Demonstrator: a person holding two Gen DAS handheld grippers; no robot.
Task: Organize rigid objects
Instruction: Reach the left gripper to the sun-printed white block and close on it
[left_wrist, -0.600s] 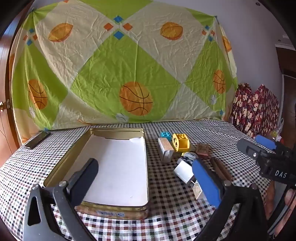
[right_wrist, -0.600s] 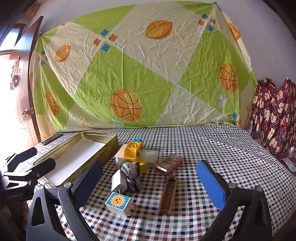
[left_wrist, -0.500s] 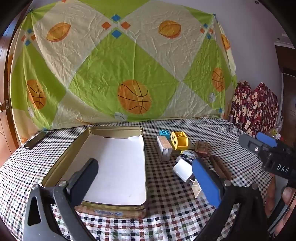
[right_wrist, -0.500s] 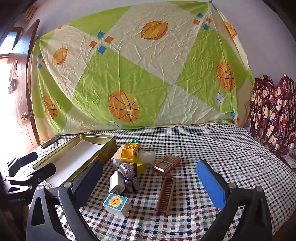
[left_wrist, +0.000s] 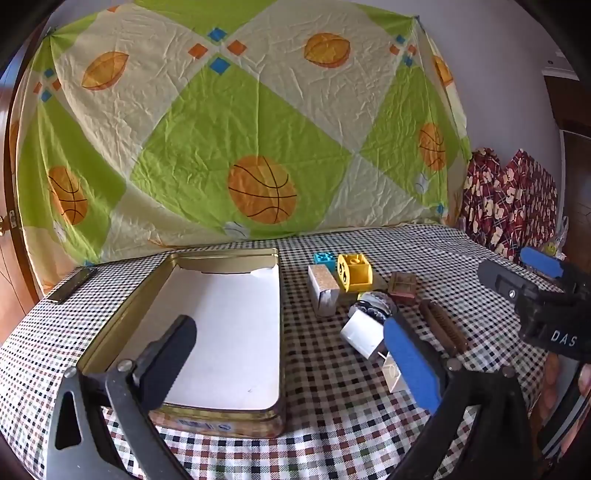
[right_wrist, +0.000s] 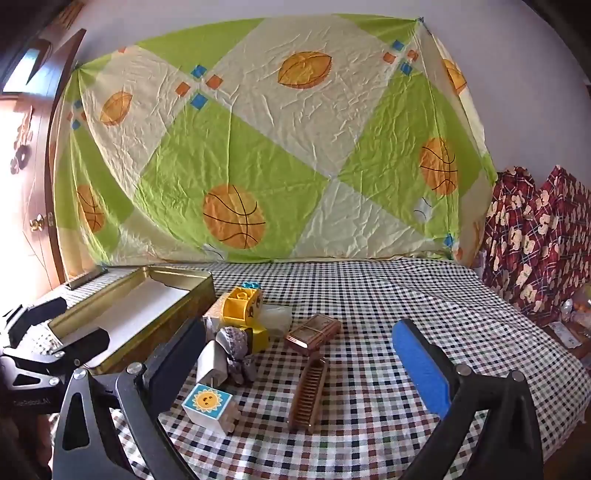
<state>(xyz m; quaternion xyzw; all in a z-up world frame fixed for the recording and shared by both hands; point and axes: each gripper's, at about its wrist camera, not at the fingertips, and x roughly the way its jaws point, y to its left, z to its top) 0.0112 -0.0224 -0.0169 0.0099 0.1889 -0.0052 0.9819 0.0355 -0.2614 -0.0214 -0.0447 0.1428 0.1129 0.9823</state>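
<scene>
Left gripper (left_wrist: 291, 354) spread over gold tin (left_wrist: 122, 321) with white liner (left_wrist: 229, 325), right gripper (right_wrist: 299, 354) spread, nothing held.

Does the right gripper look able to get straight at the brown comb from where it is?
Probably yes: the right gripper has its jaws wide, and the brown comb lies bare on the cloth between them.

Basketball-print sheet (right_wrist: 258, 158) over white wall (right_wrist: 535, 92) (perhaps plaster)
</scene>
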